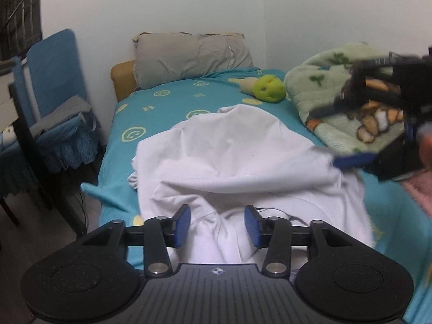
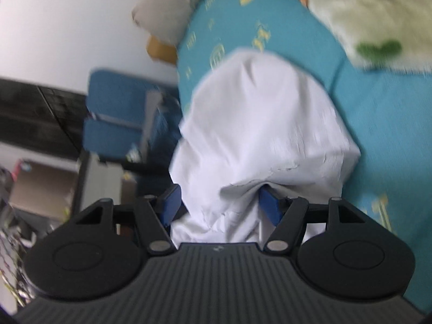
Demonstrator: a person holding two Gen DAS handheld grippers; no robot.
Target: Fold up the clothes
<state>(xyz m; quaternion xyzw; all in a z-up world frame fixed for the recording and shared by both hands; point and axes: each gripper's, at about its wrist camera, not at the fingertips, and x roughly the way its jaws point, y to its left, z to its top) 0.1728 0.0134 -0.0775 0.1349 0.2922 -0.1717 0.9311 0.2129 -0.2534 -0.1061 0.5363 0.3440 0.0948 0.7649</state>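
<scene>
The white garment [image 1: 229,159] lies across the middle of the bed [image 1: 162,100], on the teal sheet with the smiley prints, bunched and doubled over on itself, with a thick fold running across it. Looks like a shirt, though I can't tell which end is which.

The left gripper [image 1: 217,225] sits at the near edge of the cloth with its jaws set apart. Fabric lies between the blue pads but isn't pinched as far as I can see, so I'd call it open and holding nothing. The right gripper [image 2: 218,205] is tilted over the garment's right side (that view is badly blurred). White cloth is gathered up between its pads, which stand fairly wide; whether they actually grip it, I can't tell. In the left view it shows as a dark blur reaching in over the cloth's right edge. My guess is the two are at opposite edges so a layer can be carried over evenly.

Further out: a grey pillow [image 1: 189,56] at the head of the bed, a green plush toy [image 1: 267,89] beside it, and a cartoon-print blanket [image 1: 343,91] heaped on the right. No baskets or boxes for clothes that I can see. The blue chair [image 1: 54,86] left of the bed has some grey cloth [image 1: 64,110] on its seat.
</scene>
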